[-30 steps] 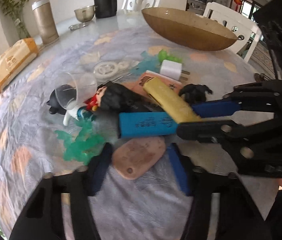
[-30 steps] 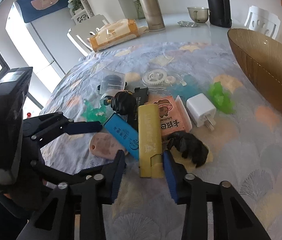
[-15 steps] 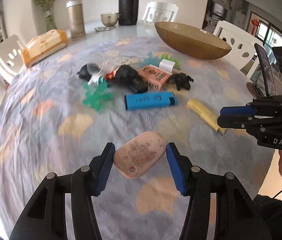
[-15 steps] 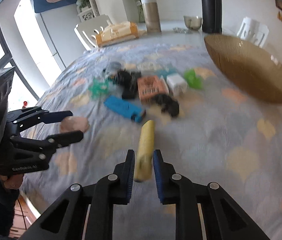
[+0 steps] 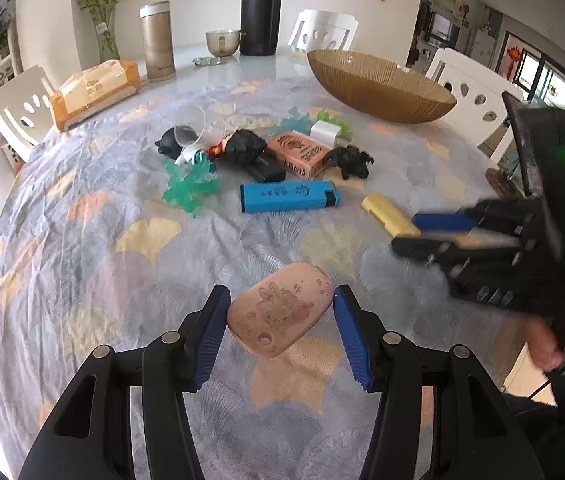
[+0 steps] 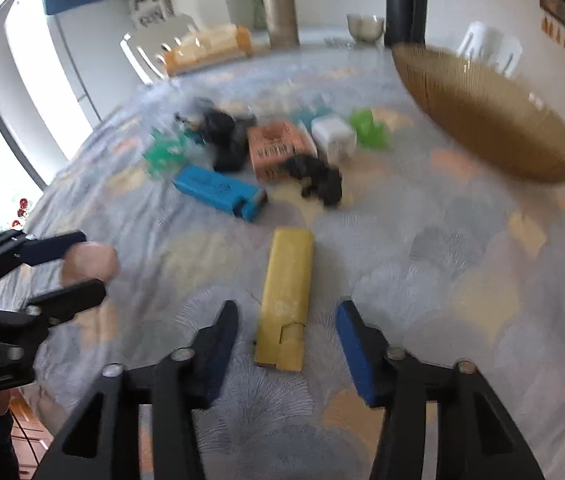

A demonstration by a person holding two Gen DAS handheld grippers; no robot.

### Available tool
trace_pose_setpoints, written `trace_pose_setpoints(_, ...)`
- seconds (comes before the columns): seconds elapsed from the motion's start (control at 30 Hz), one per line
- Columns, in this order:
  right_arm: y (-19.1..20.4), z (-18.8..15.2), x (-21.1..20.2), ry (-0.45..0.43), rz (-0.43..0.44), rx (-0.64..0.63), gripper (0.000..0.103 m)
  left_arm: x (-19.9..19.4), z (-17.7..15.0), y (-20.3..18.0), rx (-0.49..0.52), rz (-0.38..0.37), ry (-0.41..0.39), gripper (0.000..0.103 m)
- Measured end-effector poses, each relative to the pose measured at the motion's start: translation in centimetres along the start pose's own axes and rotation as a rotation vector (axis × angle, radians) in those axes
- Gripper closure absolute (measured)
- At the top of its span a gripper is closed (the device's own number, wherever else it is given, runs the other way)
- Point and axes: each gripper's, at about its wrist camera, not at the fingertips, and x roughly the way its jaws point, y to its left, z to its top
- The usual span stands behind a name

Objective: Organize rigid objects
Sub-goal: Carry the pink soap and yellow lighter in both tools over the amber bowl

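Now: left gripper (image 5: pixel 280 320) closed on pink tag (image 5: pixel 280 312), pads pressing both long edges, tag lifted clear of the tablecloth (image 5: pixel 122 240), hole end toward camera, long axis tipped toward 1 o'clock. Right gripper (image 6: pixel 287 338) part open, jaws just been opening; yellow bar (image 6: pixel 287 298) between them, lying flat on the cloth, gap visible on each side, so not gripped. Bar's long axis runs 12 to 6 straight out from the right gripper, near end at the fingertips. Seen from the left wrist, yellow bar (image 5: pixel 389 215) at 2 o'clock, right gripper (image 5: pixel 418 234) just beside its near end.

Outward from there: blue lighter (image 5: pixel 289 197) at 12 o'clock from the tag, long axis 9 to 3, well apart from both grippers. Beyond it the pile: orange box (image 5: pixel 297 154), black figure (image 5: pixel 349 160), white charger (image 5: pixel 324 132), green jelly toy (image 5: pixel 188 190), clear cup (image 5: pixel 189 130). Brown bowl (image 5: pixel 380 86) at 1 o'clock, far side of the pile.

Judged step: two pieces pulled away from the clutter, bar apparently set down, tag not yet placed. Next likely: lower tag onto cloth near the bar. Key relation: bar lies at 2 o'clock from the tag, right hand nearer to it, left hand nearer the open cloth at 6 o'clock.
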Motion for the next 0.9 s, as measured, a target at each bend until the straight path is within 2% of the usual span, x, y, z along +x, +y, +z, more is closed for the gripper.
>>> trace_pose_setpoints(0.03, 0.9, -0.1, 0.0, -0.016, -0.047, -0.039, 0.076, 0.0, 0.3, 0.1, -0.008, -0.006, -0.008, 0.052)
trace_pose_setpoints(0.1, 2.7, -0.3, -0.2, -0.036, -0.099, -0.105, 0.078, -0.2, 0.9, 0.2, -0.019, -0.002, -0.026, 0.052)
trace_pose_setpoints(0.13, 3.1, -0.4, -0.4, -0.039, -0.073, -0.112, 0.079, -0.5, 1.3, 0.4, -0.028, 0.006, -0.038, 0.052)
trace_pose_setpoints(0.17, 3.3, -0.4, -0.7, -0.035, -0.007, -0.096, 0.079, -0.7, 1.8, 0.6, -0.035, 0.013, -0.047, 0.052)
trace_pose_setpoints(0.23, 2.8, -0.1, -1.3, -0.041, 0.046, -0.065, 0.079, -1.5, 2.8, 0.9, -0.043, 0.025, -0.067, 0.052)
trace_pose_setpoints(0.3, 2.0, 0.4, -2.5, -0.077, 0.057, -0.042, 0.081, -2.5, 4.4, 1.2, -0.039, 0.046, -0.098, 0.052)
trace_pose_setpoints(0.4, 0.1, 2.1, -5.7, -0.164, 0.062, 0.005, 0.092, -4.1, 7.5, 1.2, -0.018, 0.07, -0.154, 0.052)
trace_pose_setpoints(0.47, -1.6, 3.7, -8.2, -0.233, 0.039, 0.037, 0.092, -5.2, 10.4, 0.7, 0.005, 0.07, -0.203, 0.052)
trace_pose_setpoints(0.57, -3.8, 5.8, -9.9, -0.285, 0.032, 0.057, 0.096, -5.4, 13.6, -0.2, 0.042, 0.078, -0.25, 0.052)
trace_pose_setpoints(0.67, -5.8, 6.7, -9.2, -0.261, 0.052, 0.1, 0.096, -4.7, 14.8, -0.3, 0.037, 0.06, -0.259, 0.052)
trace_pose_setpoints(0.83, -8.2, 6.4, -7.1, -0.2, 0.118, 0.147, 0.098, -2.4, 14.9, -0.4, 0.01, 0.027, -0.223, 0.052)
trace_pose_setpoints(0.87, -8.0, 6.2, -6.4, -0.161, 0.158, 0.132, 0.097, -2.0, 14.7, -0.4, 0.015, 0.029, -0.214, 0.052)
trace_pose_setpoints(0.9, -7.7, 6.2, -5.6, -0.131, 0.191, 0.127, 0.089, -1.8, 14.6, -0.3, 0.015, 0.027, -0.209, 0.052)
